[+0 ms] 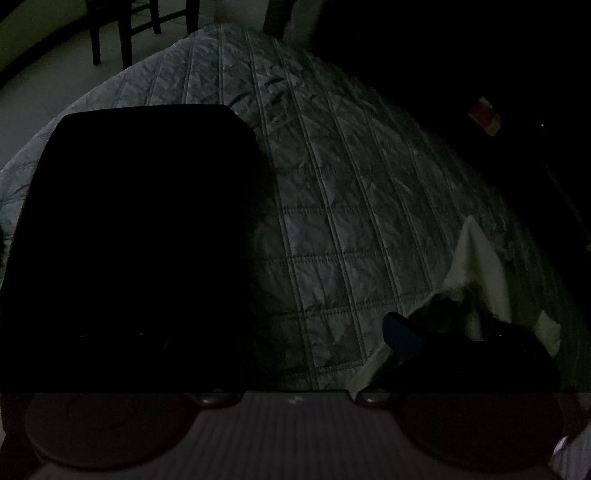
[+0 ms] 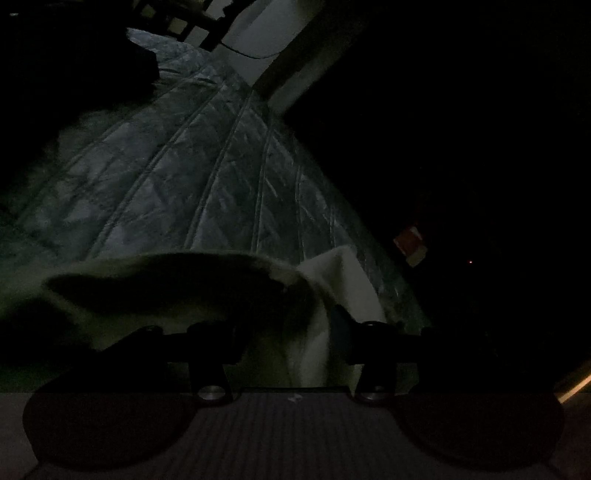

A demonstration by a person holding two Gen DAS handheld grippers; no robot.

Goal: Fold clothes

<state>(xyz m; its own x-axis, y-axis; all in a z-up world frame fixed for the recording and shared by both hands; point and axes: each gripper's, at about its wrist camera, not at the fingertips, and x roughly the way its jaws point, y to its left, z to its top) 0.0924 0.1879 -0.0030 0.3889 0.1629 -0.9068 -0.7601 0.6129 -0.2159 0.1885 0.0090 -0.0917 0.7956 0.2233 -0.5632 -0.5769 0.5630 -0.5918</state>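
The scene is very dark. A grey quilted bed cover fills both views. In the left wrist view a white cloth lies bunched at the lower right, draped around the blue-tipped right finger of my left gripper. Its other finger is lost in blackness, and bare quilt shows in the gap. In the right wrist view the pale cloth hangs between the two dark fingers of my right gripper. A shadowed fold of the cloth covers the left finger. The fingers stand apart.
A large black shape with rounded corners covers the left of the bed; it is too dark to tell what it is. Dark chair legs stand on pale floor beyond the bed. A small red and white object sits off the bed's right edge.
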